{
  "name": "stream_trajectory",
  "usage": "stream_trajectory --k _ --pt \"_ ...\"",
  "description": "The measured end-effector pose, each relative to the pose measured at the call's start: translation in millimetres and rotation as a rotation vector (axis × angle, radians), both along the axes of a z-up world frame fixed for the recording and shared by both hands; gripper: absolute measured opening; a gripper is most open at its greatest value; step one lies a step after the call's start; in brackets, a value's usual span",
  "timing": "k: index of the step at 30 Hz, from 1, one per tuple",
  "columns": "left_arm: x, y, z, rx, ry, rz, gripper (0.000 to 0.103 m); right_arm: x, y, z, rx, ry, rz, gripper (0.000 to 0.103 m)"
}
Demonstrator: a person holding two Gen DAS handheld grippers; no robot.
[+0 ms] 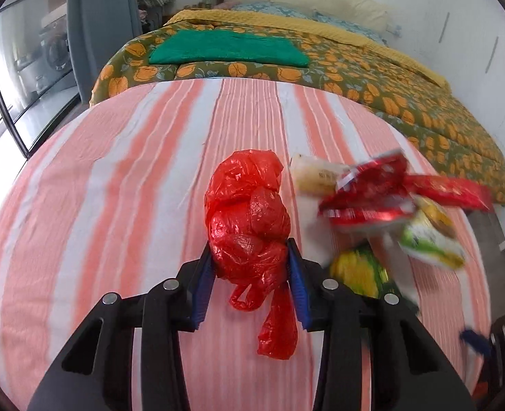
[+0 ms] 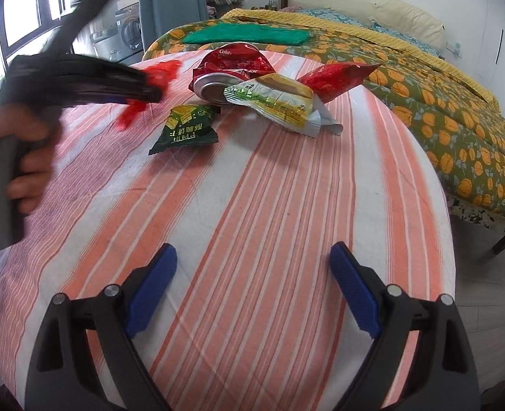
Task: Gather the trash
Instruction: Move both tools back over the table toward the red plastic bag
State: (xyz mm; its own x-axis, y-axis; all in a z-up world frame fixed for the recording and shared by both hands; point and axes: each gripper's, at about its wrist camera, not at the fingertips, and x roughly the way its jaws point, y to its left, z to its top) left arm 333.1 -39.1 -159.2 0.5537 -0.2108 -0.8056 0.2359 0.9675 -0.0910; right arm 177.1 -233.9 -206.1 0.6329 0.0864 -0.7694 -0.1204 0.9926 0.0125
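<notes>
My left gripper (image 1: 249, 247) is shut on a crumpled red plastic bag (image 1: 249, 215): both blue pads press its lower sides, and its handles hang down over the striped tablecloth (image 1: 115, 205). To its right lies a blurred pile of wrappers (image 1: 368, 191). In the right wrist view the pile is sharp: a crushed Coke can (image 2: 225, 68), a dark green snack packet (image 2: 184, 130), a yellow-green wrapper (image 2: 273, 102) and a red wrapper (image 2: 334, 77). A hand (image 2: 23, 157) holds the left gripper's blurred body at the left, with the red bag (image 2: 163, 70) at its tip. My right gripper (image 2: 252, 250) stands open over bare cloth, well short of the pile.
The round table's edge (image 2: 447, 205) drops off at the right toward the floor. Behind it is a bed with a pumpkin-patterned quilt (image 2: 440, 102) and a folded green cloth (image 1: 228, 48). A window (image 1: 19, 78) and a grey-blue curtain (image 1: 98, 17) stand at the left.
</notes>
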Motion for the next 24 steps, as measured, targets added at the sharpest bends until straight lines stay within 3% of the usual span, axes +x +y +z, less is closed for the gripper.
stream_trajectory --k 5,11,13,16,24 --pt "-57.9 34.5 13.5 0.006 0.042 -0.083 0.040 -0.5 -0.5 0.2 0.000 0.000 -0.002 0.088" --pt "-113.1 54.8 0.2 -0.006 0.044 -0.093 0.043 -2.1 0.3 0.7 -0.010 -0.004 -0.004 0.088" --pt "-119.4 52.0 -6.5 0.005 0.025 -0.091 0.062 -1.8 0.3 0.5 -0.007 -0.001 -0.004 0.088" --pt "-120.1 46.6 -11.6 0.012 -0.003 -0.075 0.076 -1.6 -1.4 0.0 0.005 0.005 -0.006 0.088" --pt "-113.5 43.6 -25.1 0.089 -0.017 -0.046 0.083 -1.7 -2.9 0.0 0.021 0.011 -0.005 0.089"
